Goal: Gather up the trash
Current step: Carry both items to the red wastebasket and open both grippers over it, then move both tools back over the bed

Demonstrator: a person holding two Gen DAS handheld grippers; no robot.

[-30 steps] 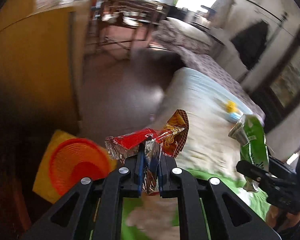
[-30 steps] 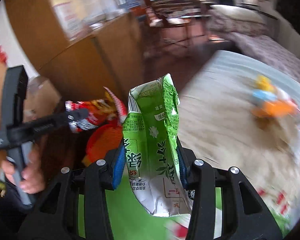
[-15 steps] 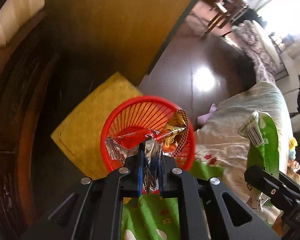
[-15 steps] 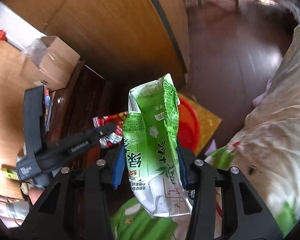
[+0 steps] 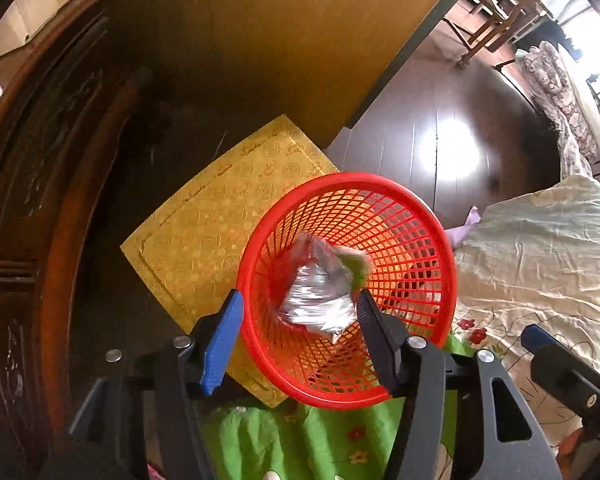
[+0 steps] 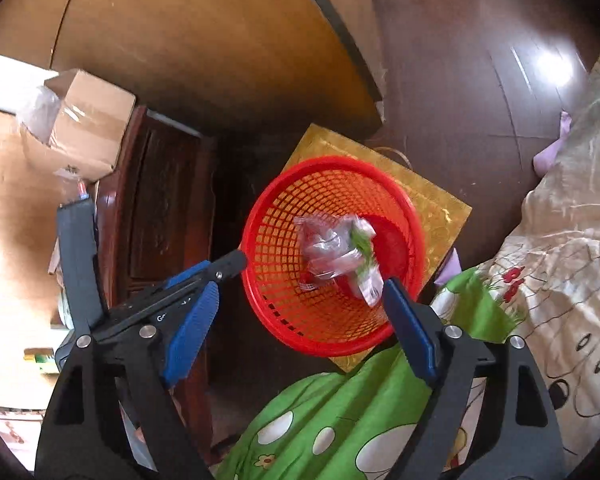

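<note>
A red mesh basket (image 5: pixel 340 178) (image 6: pixel 320 162) stands on the floor beside the bed, right below both grippers. In it, blurred, are a silvery snack wrapper (image 5: pixel 316 300) (image 6: pixel 324 248) and a green drink carton (image 5: pixel 358 268) (image 6: pixel 366 258). My left gripper (image 5: pixel 300 300) hangs over the basket's near side, its jaws opening, nothing pressed between the blue pads. My right gripper (image 6: pixel 300 289) also points down into the basket, jaws opening wide and bare. The left gripper's fingers (image 6: pixel 224 268) show at the basket's left rim in the right wrist view.
The basket rests on a yellow patterned board (image 5: pixel 220 220). A dark carved wooden cabinet (image 5: pixel 40 160) stands to the left, with a cardboard box (image 6: pixel 84 128) on top. A wood panel (image 5: pixel 260 40) rises behind. The bed's green and cream quilt (image 5: pixel 540 260) borders the right.
Both grippers swung down from the bed to over the red basket, then opened. The wrapper left the left gripper and the green carton left the right; both dropped into the basket.
</note>
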